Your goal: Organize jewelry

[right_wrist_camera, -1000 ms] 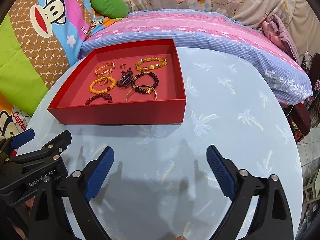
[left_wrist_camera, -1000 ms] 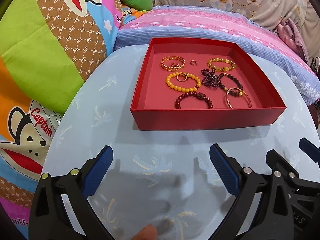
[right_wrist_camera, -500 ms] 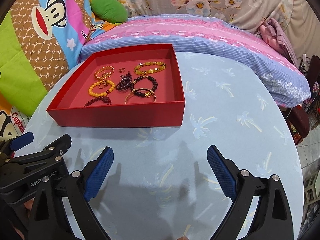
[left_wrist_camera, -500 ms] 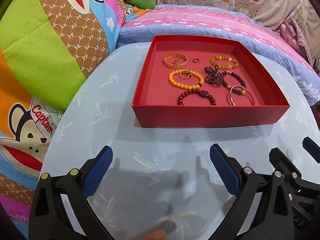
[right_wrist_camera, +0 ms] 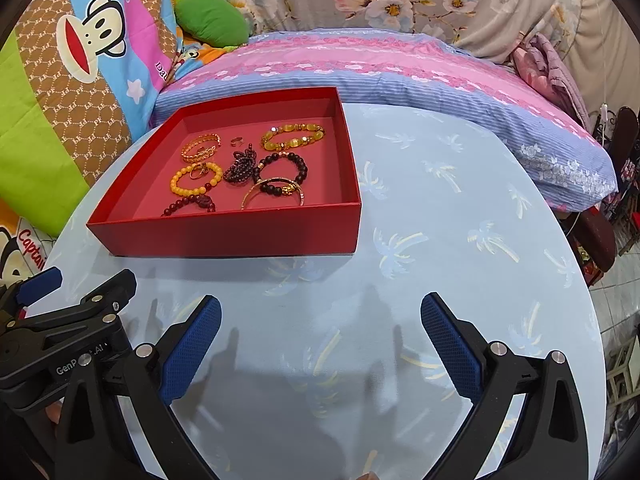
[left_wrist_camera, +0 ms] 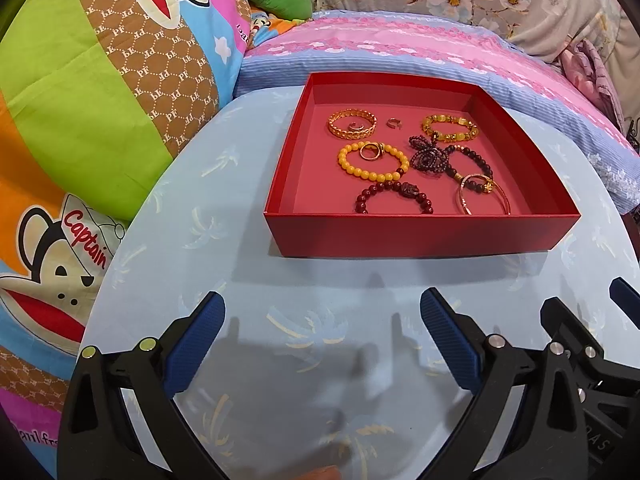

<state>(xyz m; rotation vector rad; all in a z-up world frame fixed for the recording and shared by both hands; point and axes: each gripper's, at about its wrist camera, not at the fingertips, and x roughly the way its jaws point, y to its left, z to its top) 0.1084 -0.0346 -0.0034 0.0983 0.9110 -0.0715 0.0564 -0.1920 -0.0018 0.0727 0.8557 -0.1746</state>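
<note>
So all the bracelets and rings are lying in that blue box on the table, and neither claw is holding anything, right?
Not quite: the box is red, not blue, as the left wrist view shows. The rest holds: the bracelets and rings lie inside it, and the left gripper and right gripper are empty.

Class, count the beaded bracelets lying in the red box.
4: yellow-bead bracelet centre-left, amber one at the back right, dark-bead one right of centre, dark red one at the front. None seem hidden.

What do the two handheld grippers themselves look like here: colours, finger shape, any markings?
Both are matte black plastic frames. The left gripper and right gripper each carry two long angled fingers faced with blue textured pads. Silver pivot bolts show on the right gripper; on the left, one side's bolts look yellowish. White lettering starting "GenR" marks the left gripper's body. No cables or sleeves are visible.
</note>
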